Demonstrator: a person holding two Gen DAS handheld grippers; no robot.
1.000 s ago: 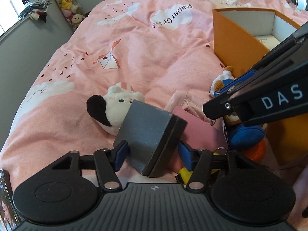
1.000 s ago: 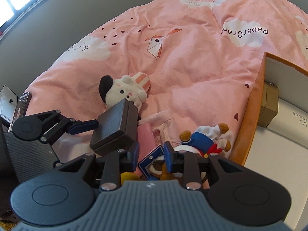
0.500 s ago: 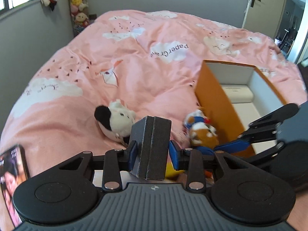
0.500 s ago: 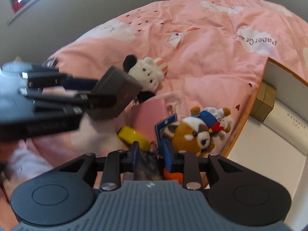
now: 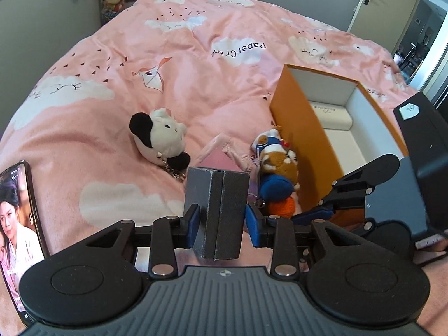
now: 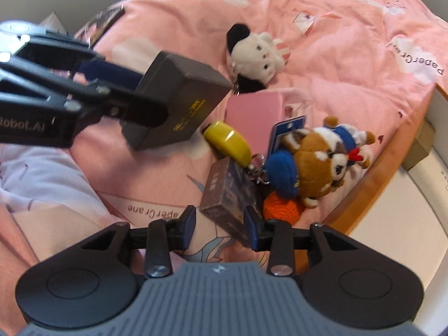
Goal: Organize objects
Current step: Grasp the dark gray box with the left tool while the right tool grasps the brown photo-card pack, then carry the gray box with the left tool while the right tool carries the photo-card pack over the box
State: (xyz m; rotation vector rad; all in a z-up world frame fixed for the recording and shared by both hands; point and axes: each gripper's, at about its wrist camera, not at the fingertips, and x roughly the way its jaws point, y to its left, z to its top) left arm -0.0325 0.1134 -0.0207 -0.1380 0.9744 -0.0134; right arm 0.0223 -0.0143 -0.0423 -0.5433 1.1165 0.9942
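My left gripper (image 5: 221, 225) is shut on a dark grey box (image 5: 218, 212), held upright above the pink bed; from the right wrist view the same box (image 6: 179, 100) hangs at the left. My right gripper (image 6: 219, 228) points down and its jaws are opening. A small dark printed box (image 6: 229, 193) lies between its fingertips, close to the right finger, with a gap on the left. A red panda plush (image 6: 319, 162), a yellow piece (image 6: 226, 140) and an orange ball (image 6: 282, 207) lie just beyond. The orange storage box (image 5: 302, 145) stands to the right.
A white and black plush (image 5: 159, 137) lies on the pink duvet (image 5: 196, 70) at the middle left. A pink flat item (image 6: 252, 112) lies behind the pile. A phone (image 5: 16, 212) with a lit screen rests at the left edge. A door is at the far right.
My left gripper has closed on the grey box, raised it and turned it upright. My right gripper has shifted towards the pile and its jaws have spread wider around the small dark box.
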